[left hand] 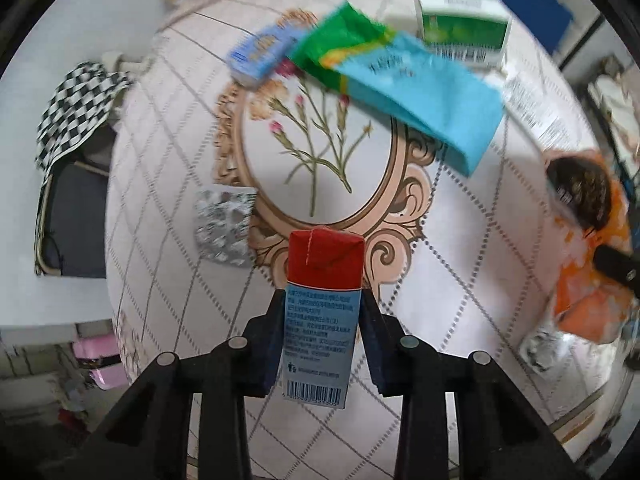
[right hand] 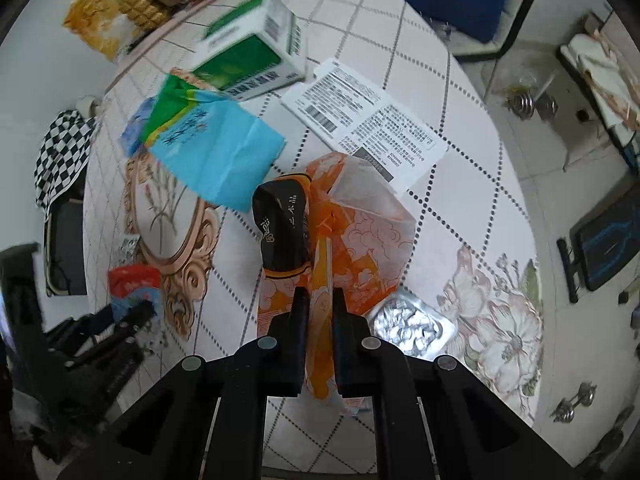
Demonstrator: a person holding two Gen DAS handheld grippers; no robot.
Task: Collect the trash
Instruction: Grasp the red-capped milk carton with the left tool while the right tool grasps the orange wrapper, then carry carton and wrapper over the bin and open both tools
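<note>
I am clamping a red-and-blue carton (left hand: 320,300) in my left hand-held gripper (left hand: 320,320) and an orange wrapper (right hand: 320,280) in my right hand-held gripper (right hand: 320,320), while a green box (right hand: 252,52), blue wrapper (right hand: 216,152), leaflet (right hand: 360,116) and foil packs (left hand: 224,228) are waiting on the bench (left hand: 460,248).

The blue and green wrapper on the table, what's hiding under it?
Under the blue and green wrapper you can see a corner of a small blue packet and the flowery tablecloth. Whatever else lies beneath is covered.

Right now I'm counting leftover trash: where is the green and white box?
The green and white box lies at the table's far side in both views, beside the blue wrapper and the printed leaflet.
</note>
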